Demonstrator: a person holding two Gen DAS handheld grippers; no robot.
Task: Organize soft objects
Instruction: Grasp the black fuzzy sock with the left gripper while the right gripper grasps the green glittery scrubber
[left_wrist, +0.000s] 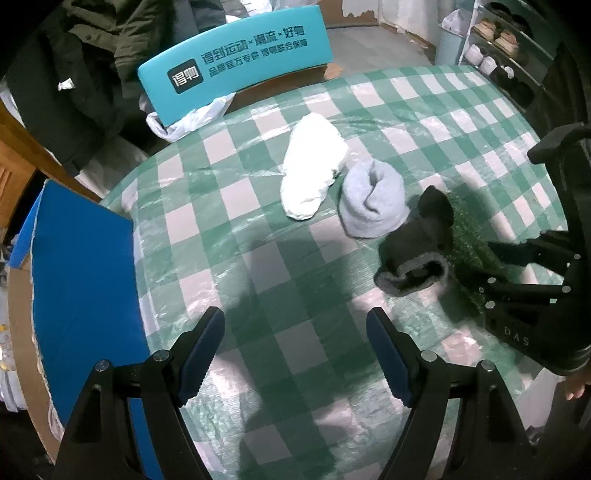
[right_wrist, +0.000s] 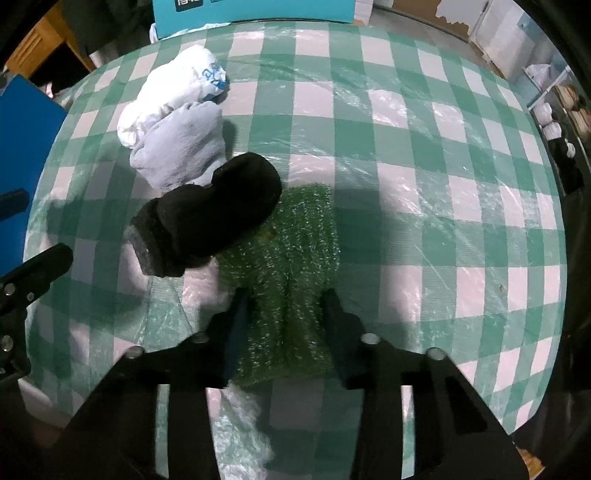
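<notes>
- Right gripper (right_wrist: 284, 328) clamped on green fuzzy sock (right_wrist: 291, 258), mid-table (right_wrist: 406, 155).
- Black sock (right_wrist: 210, 218) overlapping its far-left end; likely dragged along.
- Left gripper (left_wrist: 295, 354) open, empty, nearer.

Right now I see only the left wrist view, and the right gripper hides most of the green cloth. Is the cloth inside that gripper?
Observer: Yes. In the right wrist view the green cloth is bunched inside the right gripper, which presses it from both sides.
Operator: Does the black sock lie on the cloth?
Observer: The black sock covers only the cloth's far left corner; the gripped end is free.
Operator: Is anything on the white sock?
Observer: The white sock has blue print near its far end.
</notes>
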